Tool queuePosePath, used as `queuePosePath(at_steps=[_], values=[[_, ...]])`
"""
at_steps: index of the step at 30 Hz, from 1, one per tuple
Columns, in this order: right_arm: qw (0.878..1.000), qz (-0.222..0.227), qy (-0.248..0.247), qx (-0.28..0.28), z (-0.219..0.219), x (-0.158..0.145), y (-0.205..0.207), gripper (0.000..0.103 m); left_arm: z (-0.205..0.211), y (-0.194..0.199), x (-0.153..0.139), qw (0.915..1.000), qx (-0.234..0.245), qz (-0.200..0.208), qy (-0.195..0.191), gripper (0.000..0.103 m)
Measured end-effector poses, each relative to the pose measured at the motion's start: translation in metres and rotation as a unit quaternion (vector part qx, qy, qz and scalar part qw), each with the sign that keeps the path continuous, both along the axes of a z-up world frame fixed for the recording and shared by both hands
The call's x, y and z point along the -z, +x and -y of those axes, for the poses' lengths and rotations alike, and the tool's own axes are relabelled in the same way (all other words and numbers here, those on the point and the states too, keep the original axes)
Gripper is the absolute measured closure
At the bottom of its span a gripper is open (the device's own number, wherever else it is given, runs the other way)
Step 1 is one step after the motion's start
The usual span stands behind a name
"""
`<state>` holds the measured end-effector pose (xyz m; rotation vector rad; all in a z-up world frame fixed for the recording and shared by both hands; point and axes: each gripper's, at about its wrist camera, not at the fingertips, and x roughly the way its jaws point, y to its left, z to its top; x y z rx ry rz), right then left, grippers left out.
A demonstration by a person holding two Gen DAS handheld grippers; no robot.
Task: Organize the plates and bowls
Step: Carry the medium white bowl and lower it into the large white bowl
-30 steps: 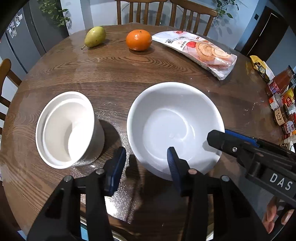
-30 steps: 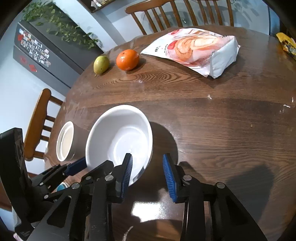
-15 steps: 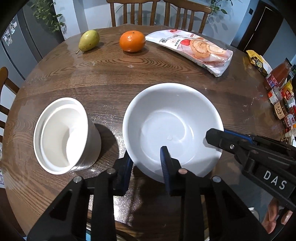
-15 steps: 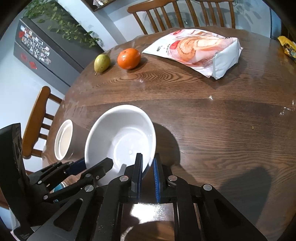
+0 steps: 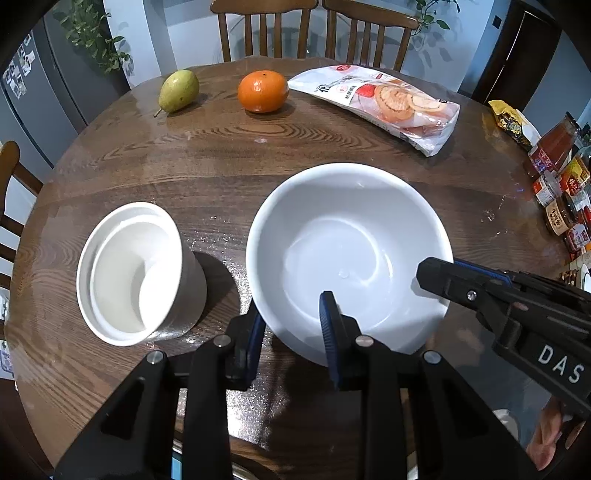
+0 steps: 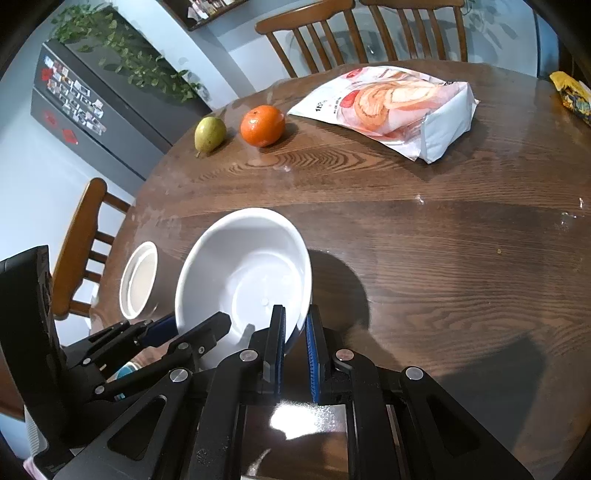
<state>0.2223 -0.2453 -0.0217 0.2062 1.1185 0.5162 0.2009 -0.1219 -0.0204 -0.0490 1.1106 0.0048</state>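
Note:
A large white bowl (image 5: 347,251) is held over the round wooden table (image 5: 295,147), its far rim lifted. My left gripper (image 5: 291,325) is shut on its near rim, one finger inside and one outside. My right gripper (image 6: 295,328) is shut on the bowl's right rim (image 6: 301,295); it also shows in the left wrist view (image 5: 436,277). A smaller, taller white bowl (image 5: 129,273) stands to the left of the large one, also in the right wrist view (image 6: 139,280).
A pear (image 5: 179,90), an orange (image 5: 263,91) and a snack bag (image 5: 380,103) lie at the table's far side. Sauce bottles and jars (image 5: 561,184) crowd the right edge. Wooden chairs (image 5: 266,29) stand behind and at the left.
Both grippers closed on the large bowl's rim, left on the near edge, right on the right edge. The bowl has risen and tilted a little toward me.

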Motion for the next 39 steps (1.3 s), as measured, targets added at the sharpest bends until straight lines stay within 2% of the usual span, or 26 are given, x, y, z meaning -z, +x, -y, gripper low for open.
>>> queuePosePath(at_steps=[25, 39], values=[[0.998, 0.053, 0.023, 0.017, 0.019, -0.04, -0.044, 0.09, 0.017, -0.039, -0.041, 0.9969, 0.032, 0.066, 0.029, 0.076], [0.997, 0.07, 0.027, 0.032, 0.026, -0.052, -0.077, 0.09, 0.025, -0.069, -0.052, 0.9937, 0.054, 0.091, 0.039, 0.076]])
